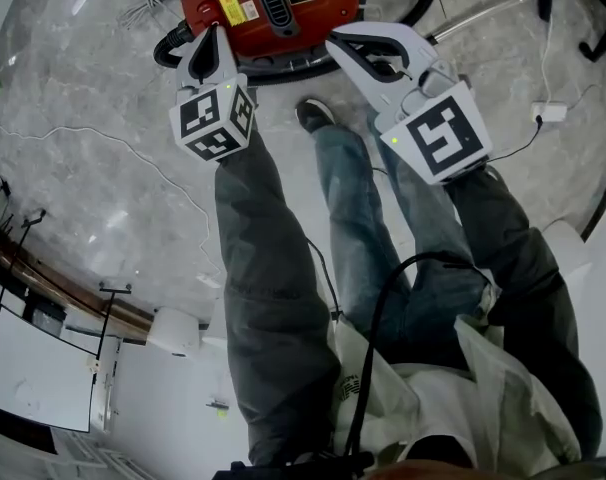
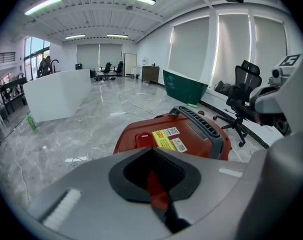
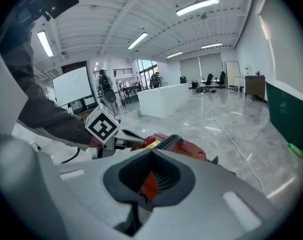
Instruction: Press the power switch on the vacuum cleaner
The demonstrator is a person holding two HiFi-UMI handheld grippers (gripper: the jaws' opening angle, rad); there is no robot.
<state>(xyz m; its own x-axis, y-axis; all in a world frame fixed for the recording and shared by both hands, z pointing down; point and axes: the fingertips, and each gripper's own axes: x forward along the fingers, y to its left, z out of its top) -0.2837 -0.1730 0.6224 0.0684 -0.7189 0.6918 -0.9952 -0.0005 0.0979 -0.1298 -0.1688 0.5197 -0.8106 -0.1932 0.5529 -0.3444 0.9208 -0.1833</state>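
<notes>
Subject: red canister vacuum cleaner (image 1: 273, 3), standing on the grey marble floor directly ahead of the person's shoe (image 1: 315, 115).

Left gripper (image 1: 215, 36): tongs pressed together, nothing between them. Its own view shows only the red body through the pad cut-out. The tip is aimed at the near left edge of the vacuum. In its own view it appears short of the casing, but contact cannot be confirmed.

Right gripper (image 1: 335, 43): tongs likewise pressed together and empty, held over the near right edge of the vacuum.

A raised red button (image 2: 143, 138) sits on the top cover, just beside the yellow label (image 2: 165, 140). It is judged to be the power switch.

Progress: both tools are at the machine, and no press is evident. Remaining, in my judgement: bring the closed left tip forward onto that button and push down.
</notes>
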